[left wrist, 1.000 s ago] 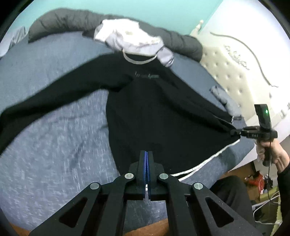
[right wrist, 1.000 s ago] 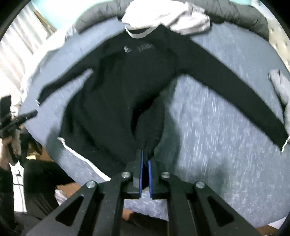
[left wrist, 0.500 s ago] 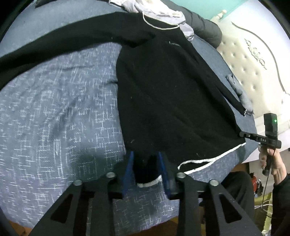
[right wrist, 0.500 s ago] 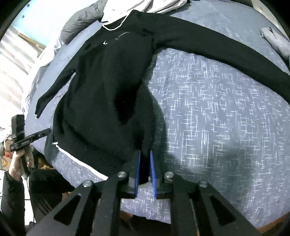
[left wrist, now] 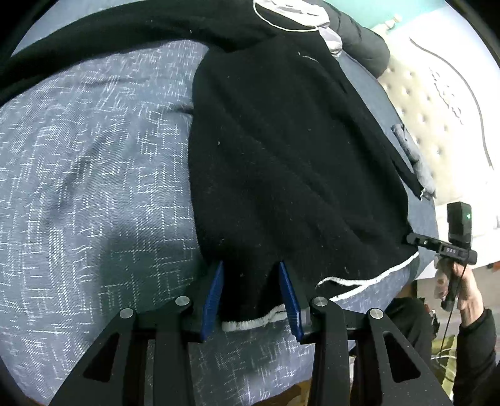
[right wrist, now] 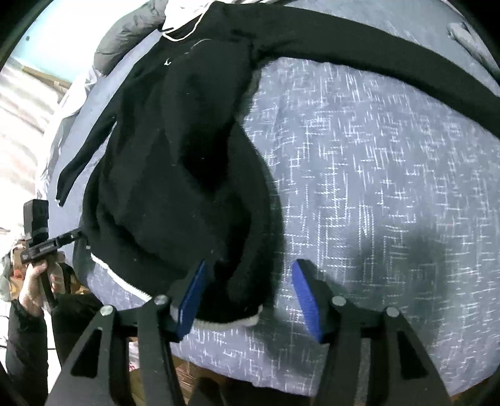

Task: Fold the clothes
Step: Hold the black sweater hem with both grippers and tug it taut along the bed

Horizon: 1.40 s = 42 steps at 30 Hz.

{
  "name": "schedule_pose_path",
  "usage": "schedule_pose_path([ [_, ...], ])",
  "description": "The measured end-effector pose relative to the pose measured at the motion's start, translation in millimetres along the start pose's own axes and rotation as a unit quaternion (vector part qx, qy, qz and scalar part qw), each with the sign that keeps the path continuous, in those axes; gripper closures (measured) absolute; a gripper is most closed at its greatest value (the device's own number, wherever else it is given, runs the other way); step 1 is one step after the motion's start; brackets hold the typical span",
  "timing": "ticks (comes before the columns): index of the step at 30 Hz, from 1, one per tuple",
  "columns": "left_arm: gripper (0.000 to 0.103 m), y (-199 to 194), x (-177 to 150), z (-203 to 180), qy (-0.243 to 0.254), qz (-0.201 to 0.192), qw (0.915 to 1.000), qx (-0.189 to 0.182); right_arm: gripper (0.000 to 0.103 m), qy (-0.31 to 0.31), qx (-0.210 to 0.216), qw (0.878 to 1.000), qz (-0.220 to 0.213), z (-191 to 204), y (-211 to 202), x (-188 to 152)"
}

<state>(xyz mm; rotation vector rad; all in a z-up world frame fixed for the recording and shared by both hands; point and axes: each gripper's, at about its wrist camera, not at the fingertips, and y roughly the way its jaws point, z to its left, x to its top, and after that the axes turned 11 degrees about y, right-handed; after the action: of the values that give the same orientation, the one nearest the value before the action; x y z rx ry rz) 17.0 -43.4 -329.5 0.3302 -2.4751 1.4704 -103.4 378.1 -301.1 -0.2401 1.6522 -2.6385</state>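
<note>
sweater (left wrist: 281,156) spread on bed (left wrist: 93,187), hem at lower centre | left gripper (left wrist: 251,293) and right gripper (right wrist: 250,290) fingers held apart, hem corners unclamped between them | risk: bunched right corner may be creased into the fold

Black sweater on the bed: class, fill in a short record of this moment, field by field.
garment: black sweater, spread on the blue bedspread
hem: white-trimmed, lying between both sets of jaws
left gripper: jaws open around the hem corner
right gripper: jaws open, bunched hem between them
sleeves: both stretched outward
behind collar: pale garment
fold: not yet made
</note>
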Motion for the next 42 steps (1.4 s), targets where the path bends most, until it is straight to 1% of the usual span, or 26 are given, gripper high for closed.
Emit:
schedule_pose_path([
  [5, 0.064, 3.1, -0.4, -1.2, 0.003, -0.001, 1.0, -0.004, 0.046, -0.002, 0.01, 1.0, 0.002, 3.1, 6.6, 1.3],
  [6, 0.065, 3.7, -0.5, -2.1, 0.005, -0.002, 1.0, -0.004, 0.049, -0.007, 0.012, 1.0, 0.002, 5.0, 7.2, 0.6],
  [7, 0.071, 3.7, -0.7, -2.6, 0.007, -0.003, 1.0, -0.001, 0.056, -0.012, 0.014, 1.0, 0.003, 6.8, 7.8, -0.1],
  [8, 0.075, 4.2, 0.5, -4.1, 0.01, -0.004, 0.9999, 0.003, 0.074, -0.017, 0.013, 1.0, 0.002, 8.7, 7.8, -0.7],
  [9, 0.083, 3.8, 0.6, -4.6, 0.011, -0.006, 0.9999, 0.003, 0.085, -0.021, 0.011, 1.0, 0.0, 10.6, 7.4, -1.1],
  [10, 0.09, 3.2, 0.4, -5.0, 0.011, -0.008, 0.9999, 0.002, 0.087, -0.025, 0.009, 1.0, -0.002, 12.5, 6.9, -1.6],
  [11, 0.093, 1.7, 0.1, -6.2, 0.014, -0.009, 0.9999, 0.001, 0.094, -0.029, 0.009, 1.0, -0.004, 14.3, 5.6, -1.9],
  [12, 0.096, -0.8, 0.1, -8.5, 0.019, -0.01, 0.9998, 0.003, 0.095, -0.031, 0.012, 0.999, -0.007, 16.0, 3.6, -2.2],
  [13, 0.098, -3.4, 0.1, -10.9, 0.024, -0.011, 0.9996, 0.006, 0.096, -0.034, 0.015, 0.999, -0.01, 18.4, 0.0, -2.7],
  [16, 0.099, -21.8, -0.8, -18.9, 0.044, -0.023, 0.9987, 0.011, 0.096, -0.041, 0.028, 0.998, -0.024, 23.3, -15.6, -3.5],
  [18, 0.099, -40.1, -1.2, -23.9, 0.056, -0.032, 0.9978, 0.016, 0.097, -0.046, 0.037, 0.998, -0.033, 26.8, -27.8, -4.8],
  [21, 0.099, -72.2, -0.9, -27.5, 0.07, -0.051, 0.996, 0.02, 0.097, -0.048, 0.065, 0.996, -0.046, 38.2, -47.5, -5.6],
  [24, 0.099, -104.9, 4.0, -27.4, 0.087, -0.067, 0.9936, 0.025, 0.097, -0.063, 0.088, 0.993, -0.05, 54.7, -62.6, -13.7],
  [25, 0.099, -117.9, 2.5, -33.6, 0.094, -0.072, 0.9926, 0.028, 0.097, -0.071, 0.095, 0.992, -0.05, 60.3, -65.7, -16.9],
  [26, 0.099, -130.4, -0.5, -24.8, 0.098, -0.075, 0.992, 0.027, 0.097, -0.078, 0.096, 0.991, -0.05, 63.5, -67.9, -20.5],
  [28, 0.099, -139.7, -10.4, -25.9, 0.104, -0.073, 0.9914, 0.032, 0.097, -0.087, 0.085, 0.992, -0.046, 65.2, -64.1, -26.1],
  [32, 0.099, -124.8, -23.9, -7.5, 0.093, -0.042, 0.9939, 0.043, 0.097, -0.059, 0.052, 0.997, -0.025, 50.2, -37.2, -30.7],
  [35, 0.099, -103.7, -30.9, -1.7, 0.078, -0.024, 0.996, 0.038, 0.097, -0.053, 0.031, 0.998, -0.017, 46.3, -24.7, -35.0],
  [38, 0.099, -89.3, -32.8, -1.8, 0.073, -0.007, 0.9964, 0.042, 0.097, -0.055, 0.034, 0.998, -0.012, 47.2, -20.8, -36.3],
  [39, 0.098, -85.7, -33.1, -2.4, 0.073, -0.001, 0.9964, 0.044, 0.094, -0.057, 0.036, 0.998, -0.012, 47.8, -20.8, -36.0],
  [41, 0.098, -84.8, -31.2, -2.1, 0.072, -0.001, 0.9962, 0.049, 0.094, -0.062, 0.04, 0.997, -0.015, 48.5, -22.6, -34.2],
  [42, 0.097, -84.5, -30.2, -1.9, 0.072, -0.001, 0.996, 0.052, 0.089, -0.063, 0.038, 0.997, -0.019, 47.8, -23.5, -32.9],
])
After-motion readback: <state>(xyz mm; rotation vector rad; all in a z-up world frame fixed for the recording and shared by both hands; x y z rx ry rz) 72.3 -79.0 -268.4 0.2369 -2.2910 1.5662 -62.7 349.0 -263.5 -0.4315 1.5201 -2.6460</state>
